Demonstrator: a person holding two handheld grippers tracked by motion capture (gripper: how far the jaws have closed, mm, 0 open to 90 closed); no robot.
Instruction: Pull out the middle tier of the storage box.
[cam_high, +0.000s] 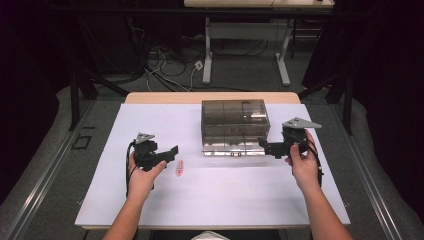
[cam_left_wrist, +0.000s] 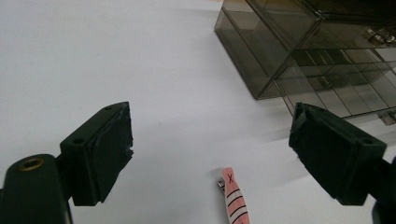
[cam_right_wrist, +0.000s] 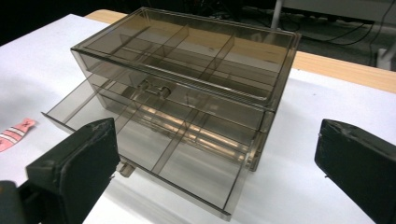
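Right gripper (cam_high: 264, 145) stood with jaws wide, grasping nothing, just in front of the smoky clear drawer box (cam_high: 235, 122); its bottom drawer (cam_right_wrist: 154, 158) was pulled out. Left gripper (cam_high: 172, 151) also stood released and empty, jaws spread above a pink striped hair clip (cam_left_wrist: 235, 198) lying on the white tabletop (cam_high: 210, 200), near the box.

Both hand-held grippers (cam_high: 172, 151) (cam_high: 263, 144) wide open
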